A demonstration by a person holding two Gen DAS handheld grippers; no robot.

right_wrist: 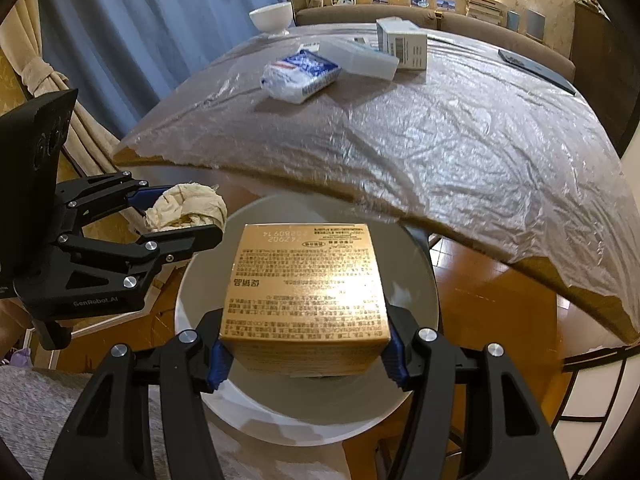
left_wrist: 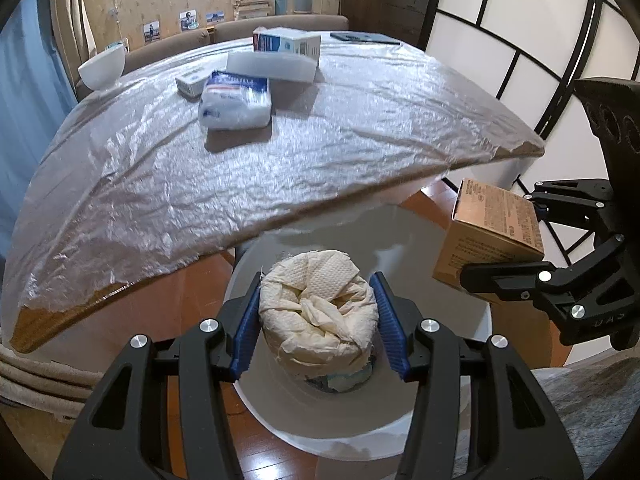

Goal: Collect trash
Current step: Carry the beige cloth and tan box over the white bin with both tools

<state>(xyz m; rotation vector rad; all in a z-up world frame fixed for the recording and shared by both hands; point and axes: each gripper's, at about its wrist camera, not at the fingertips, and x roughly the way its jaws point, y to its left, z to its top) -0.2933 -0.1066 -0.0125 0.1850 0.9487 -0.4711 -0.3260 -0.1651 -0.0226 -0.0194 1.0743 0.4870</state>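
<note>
Crumpled tissue wad [left_wrist: 318, 308] sits clenched in the left gripper [left_wrist: 318, 320] above the white bin [left_wrist: 304, 412]; right gripper [right_wrist: 306, 354] grasps a gold box [right_wrist: 306, 280] above it.

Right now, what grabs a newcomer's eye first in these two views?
Both claws are loaded over the white bin beside the table: the left claw clamps a crumpled paper wad, the right claw a gold printed box. Behind them, the table's wrinkled plastic cover shines, with a blue-and-white packet and small boxes at its far side.
</note>
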